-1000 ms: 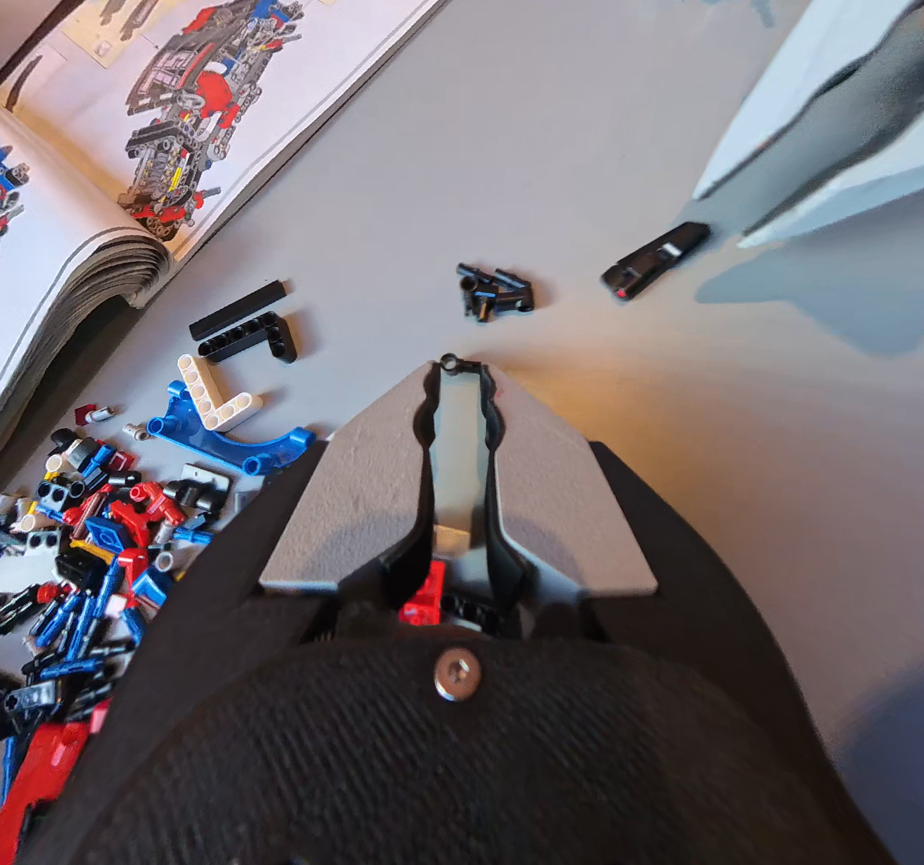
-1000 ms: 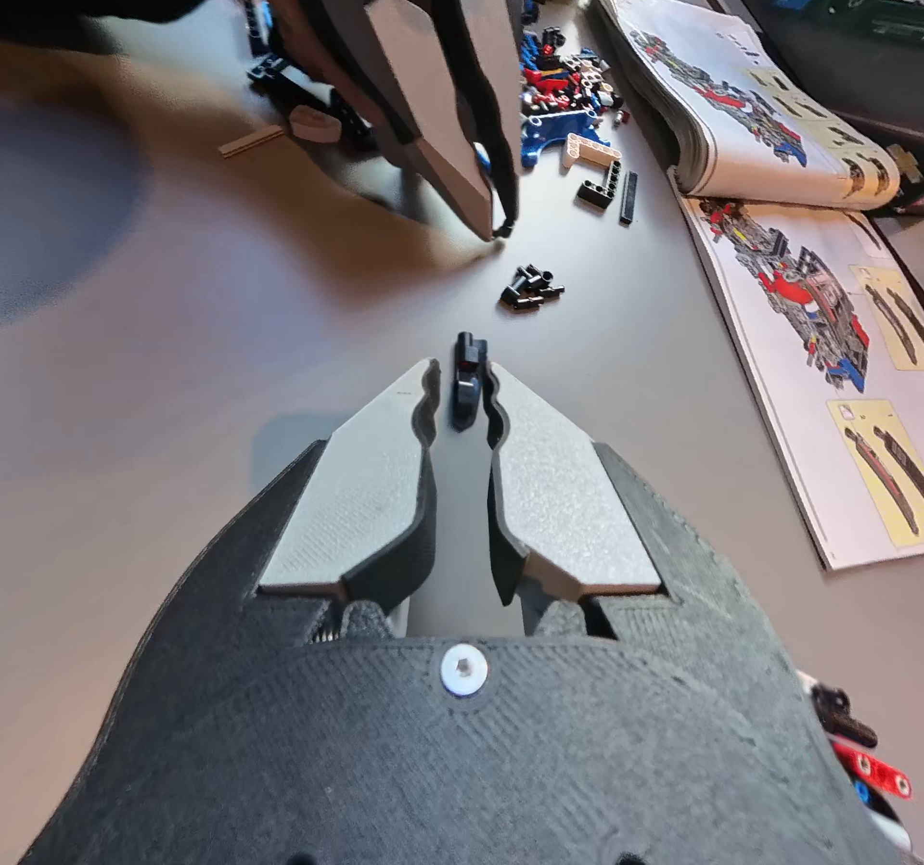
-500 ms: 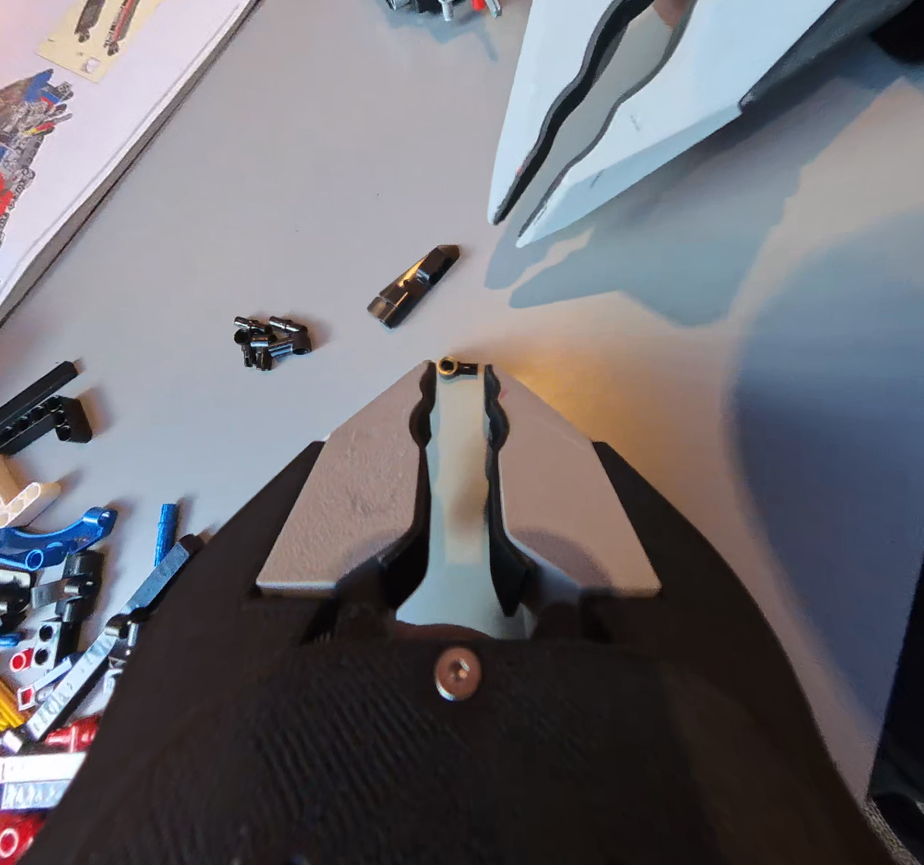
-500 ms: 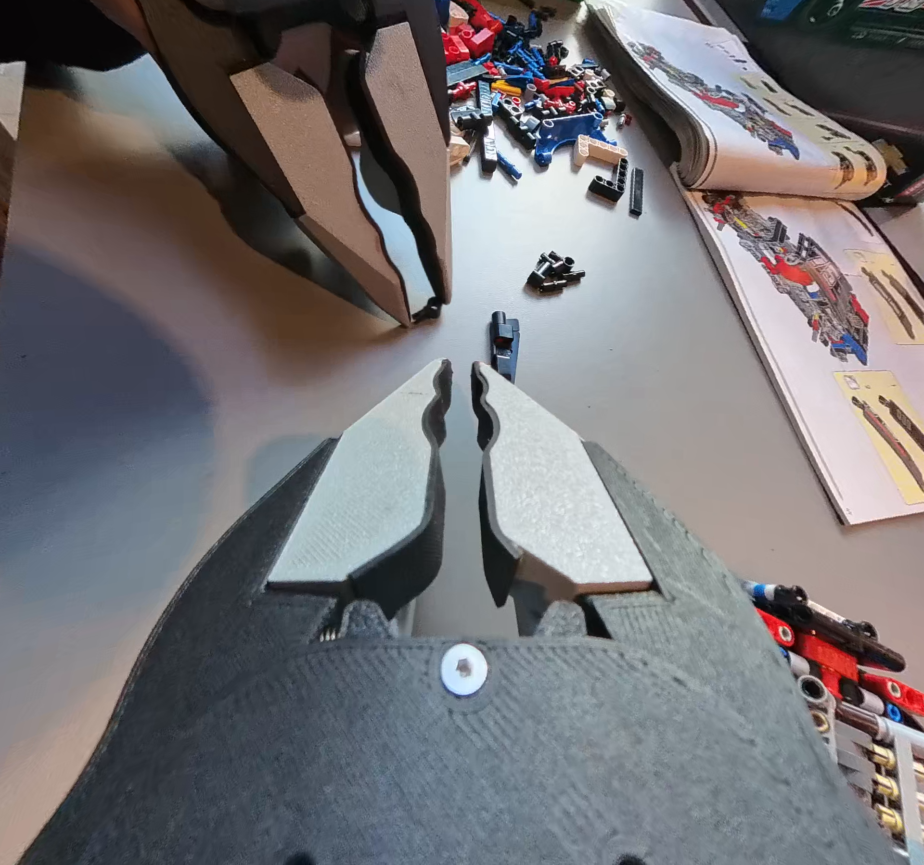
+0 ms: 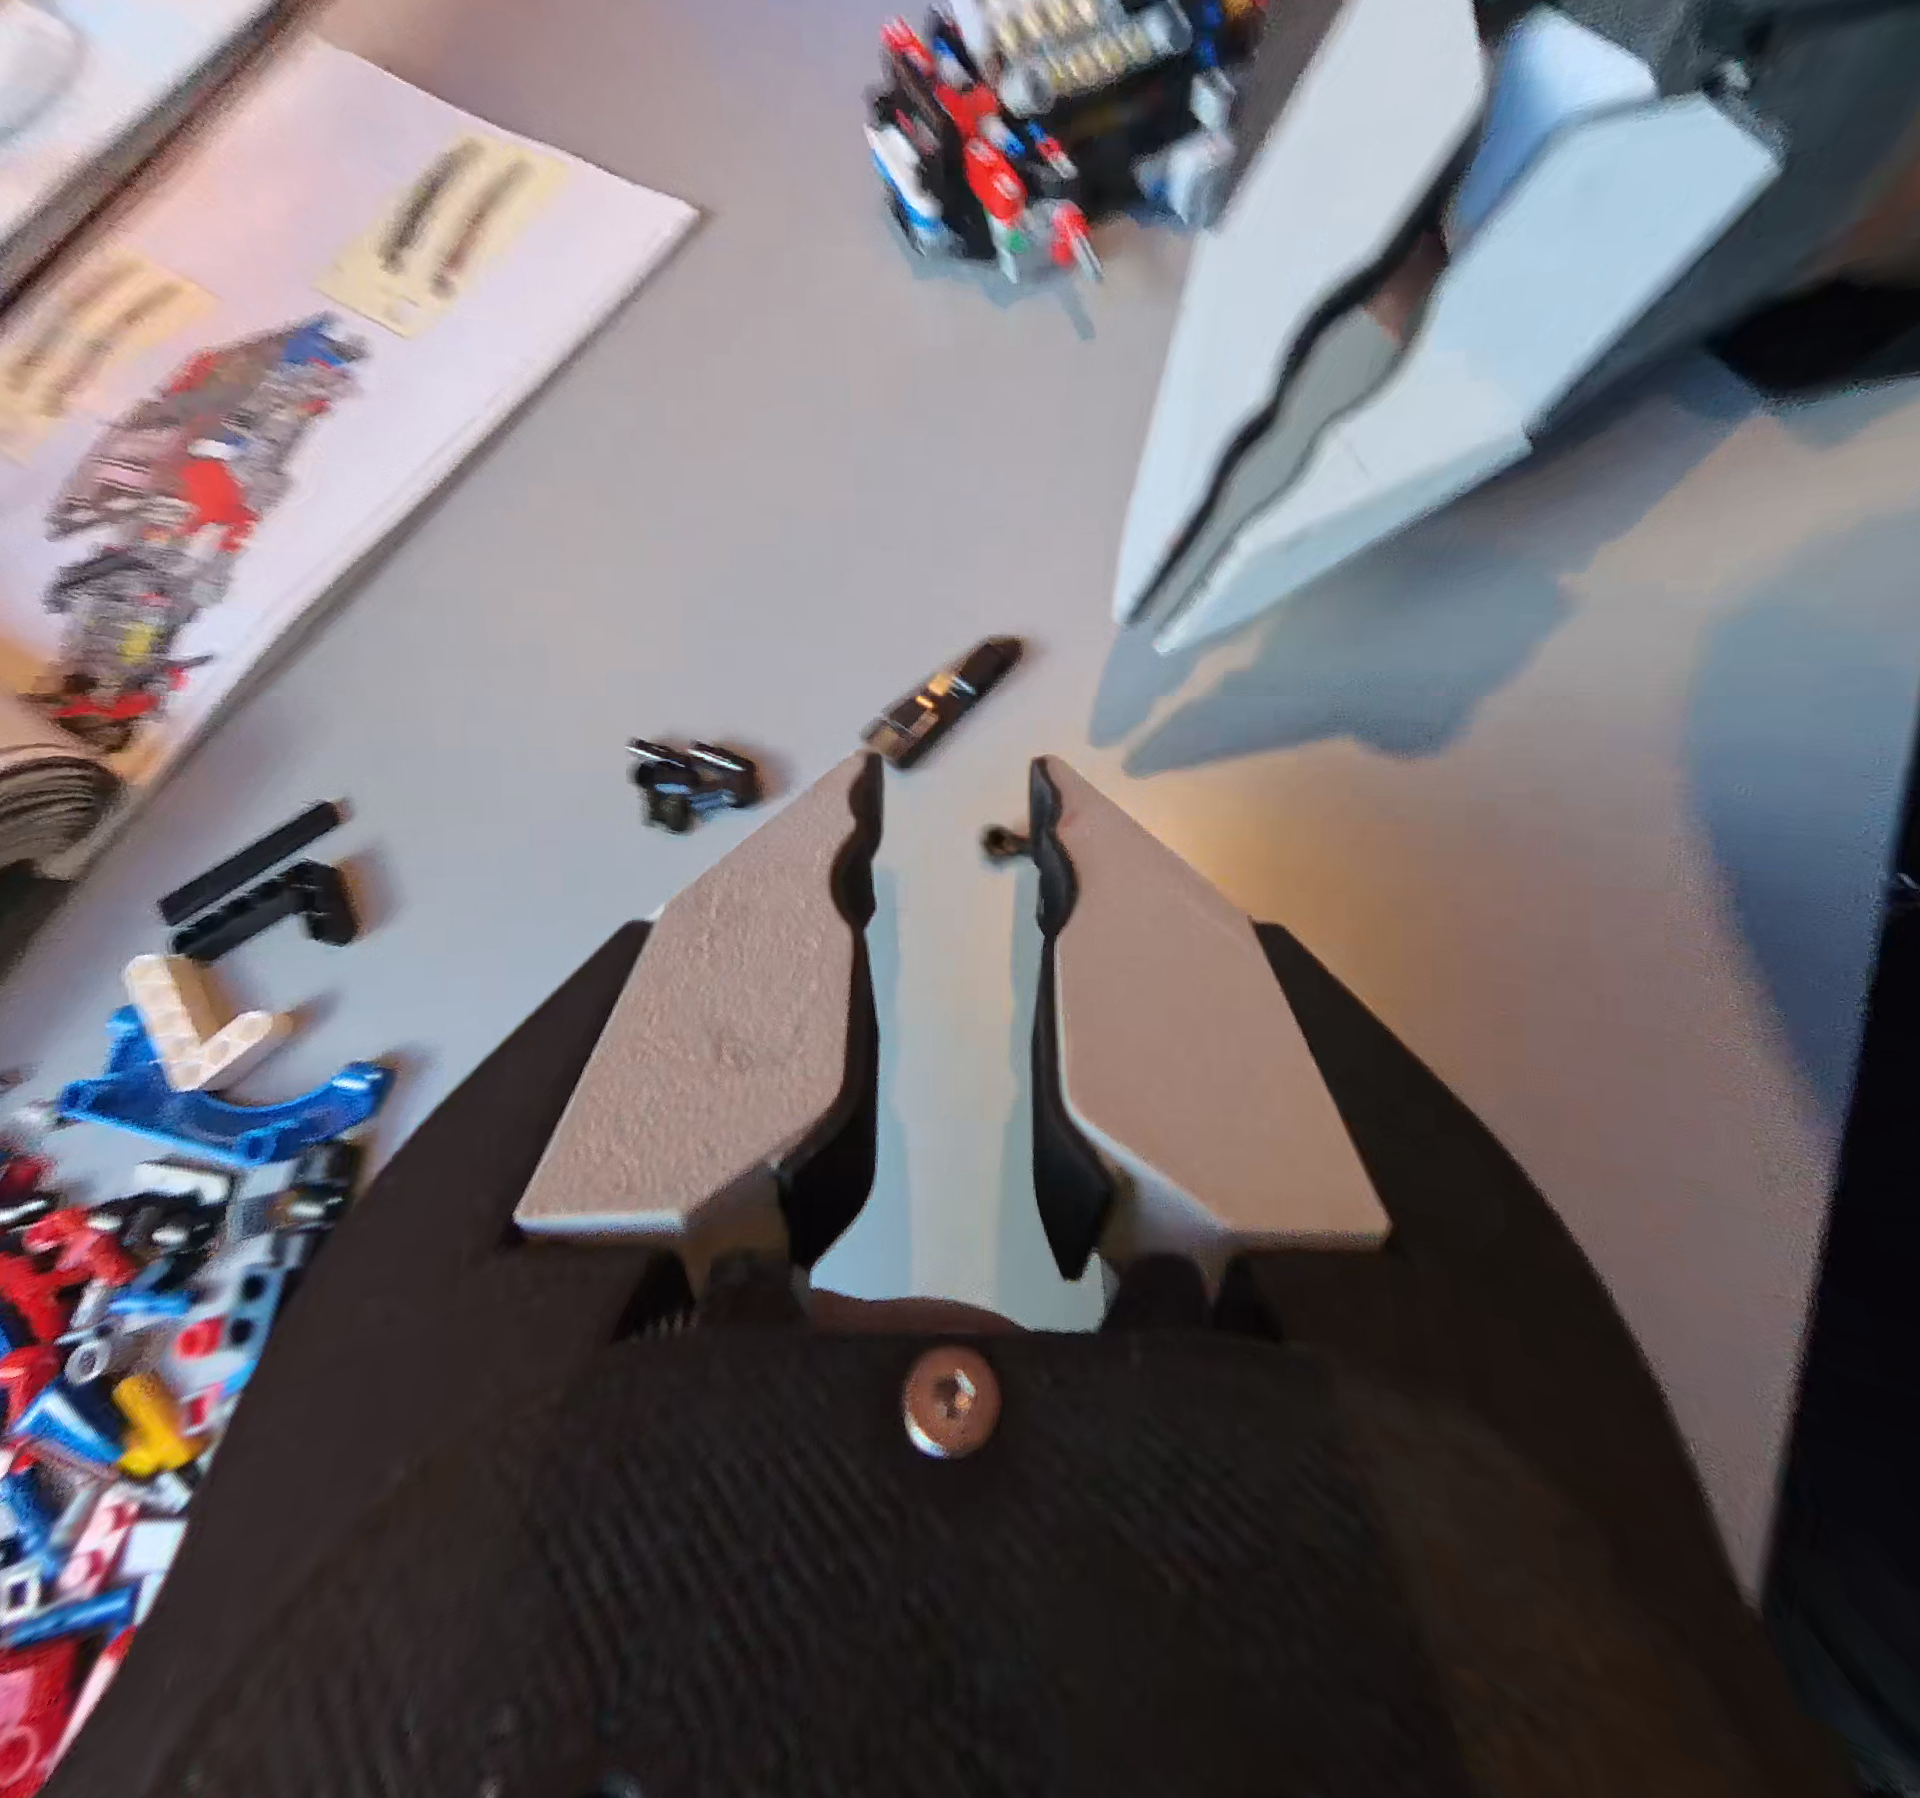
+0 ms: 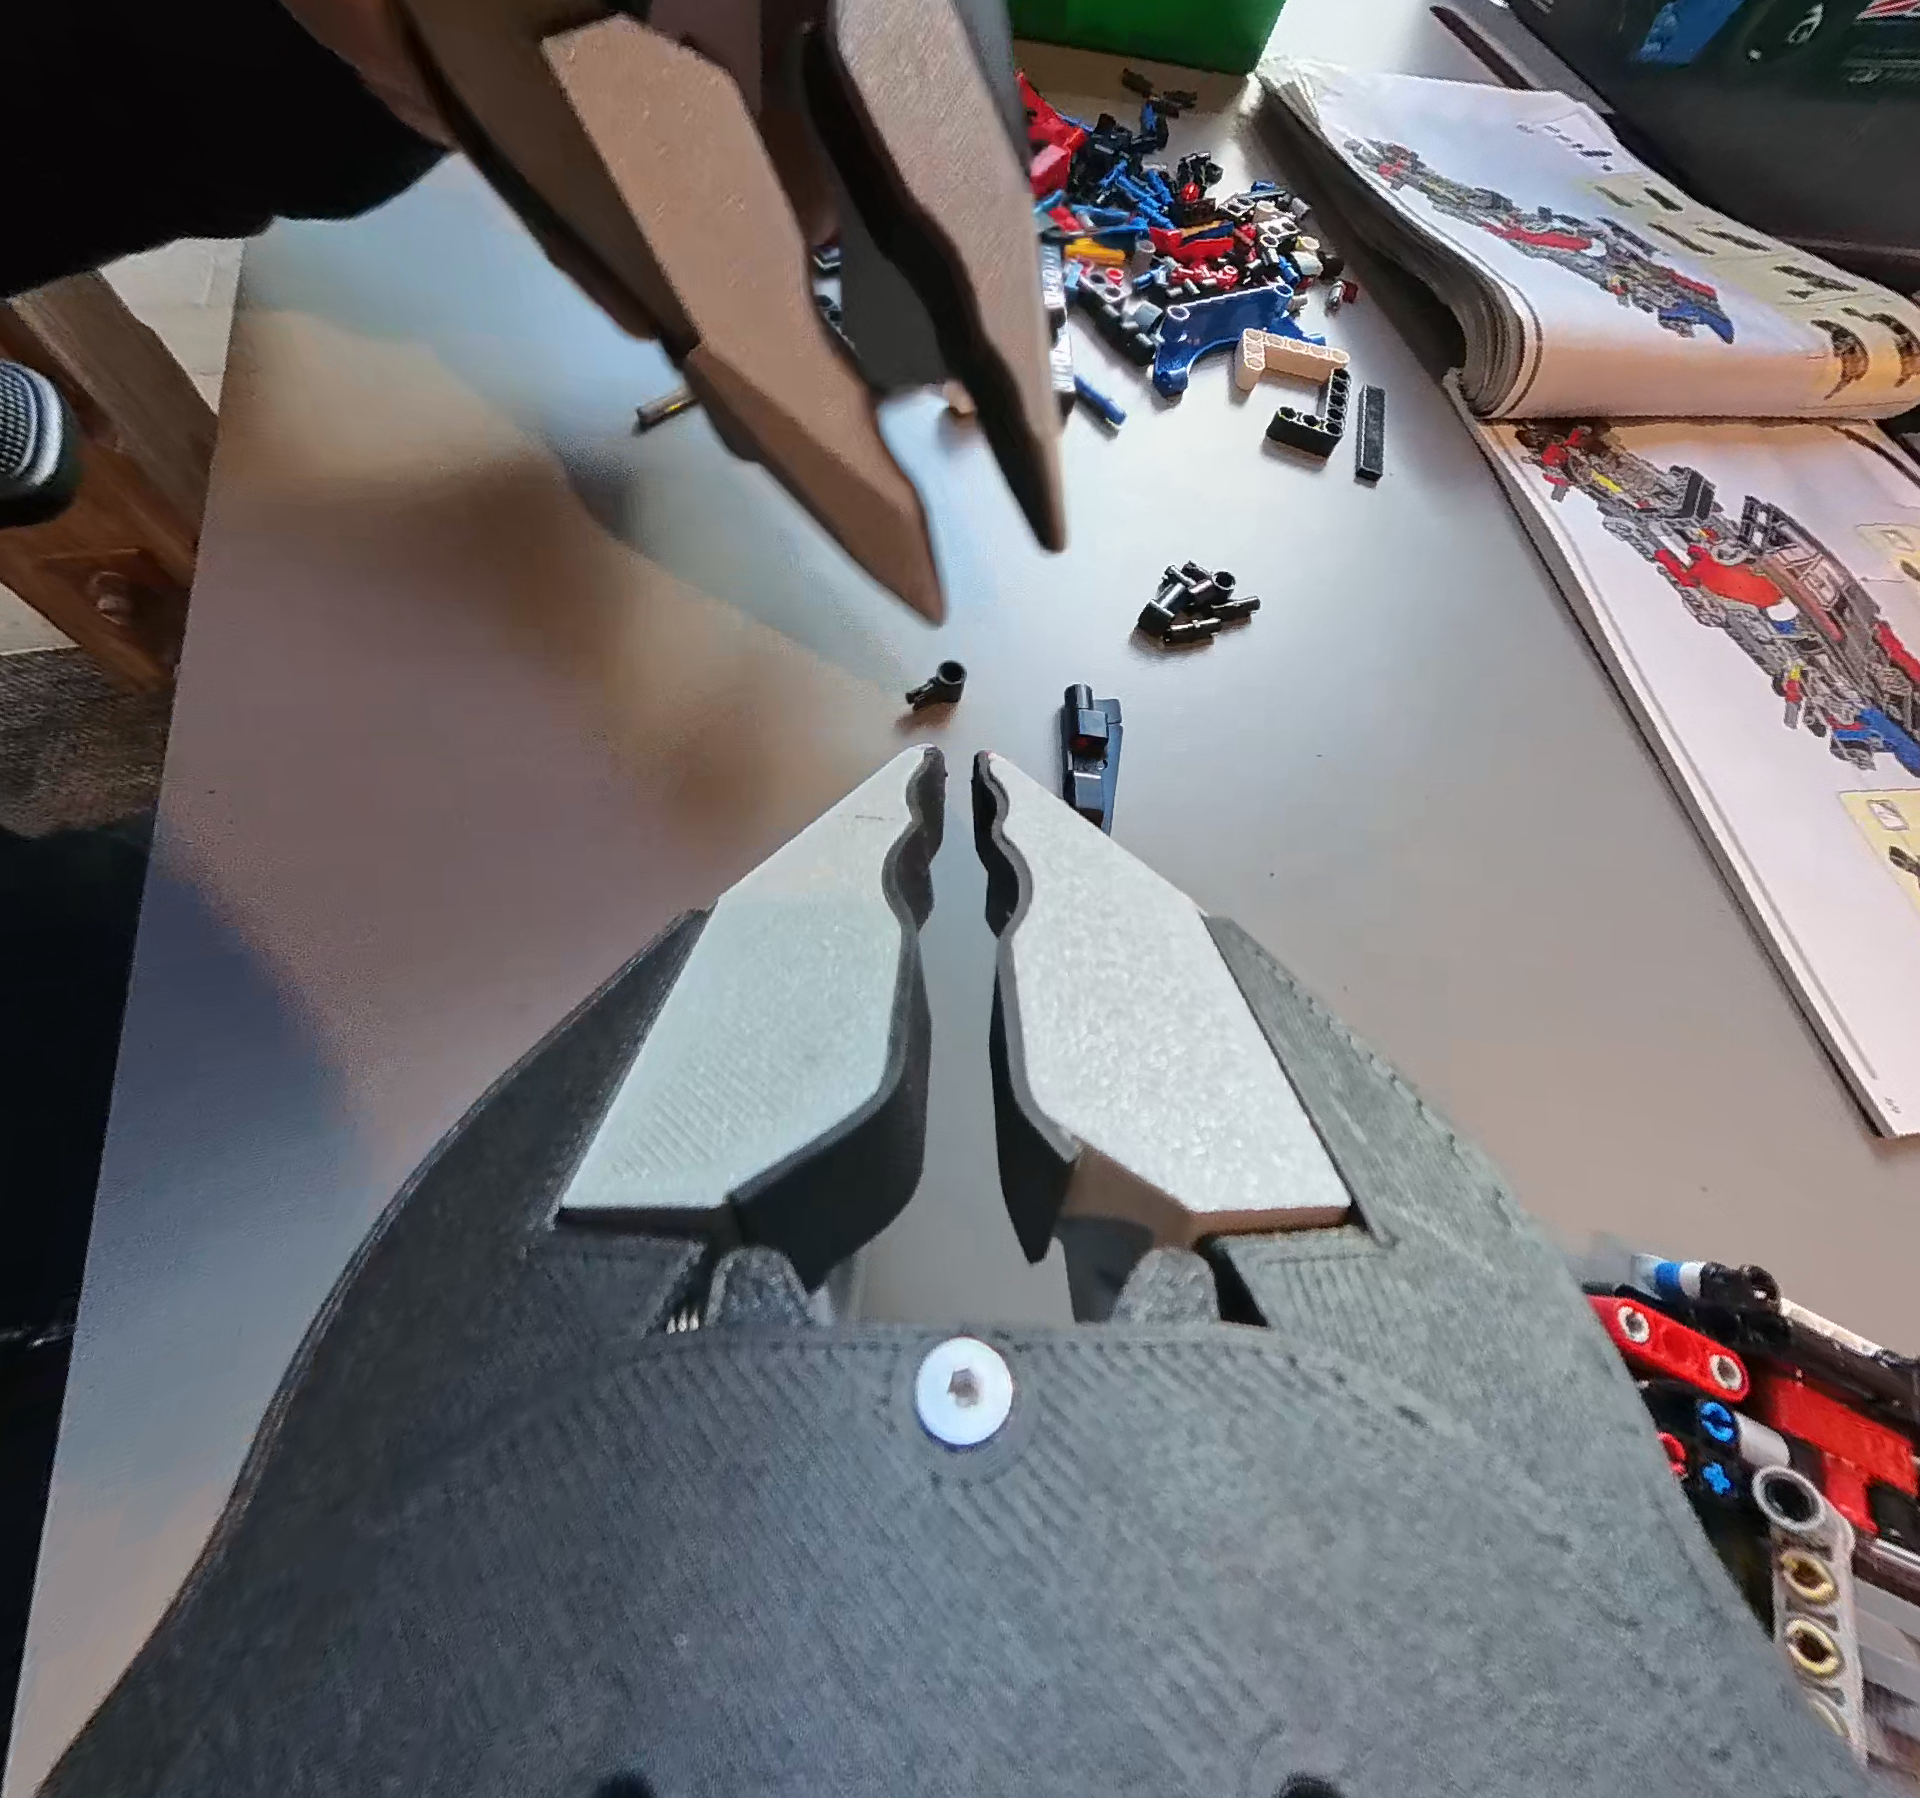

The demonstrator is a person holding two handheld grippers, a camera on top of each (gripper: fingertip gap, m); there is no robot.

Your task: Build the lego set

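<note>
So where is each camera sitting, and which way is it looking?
Left wrist view: sits on the left gripper, looking forward and down at the grey table; its own two open fingers show.
Right wrist view: sits on the right gripper, looking across the table toward the brick pile; its own fingers, almost together, show, with the left gripper above.
Both see the small black connector, the black pin cluster and the instruction booklet.
</note>
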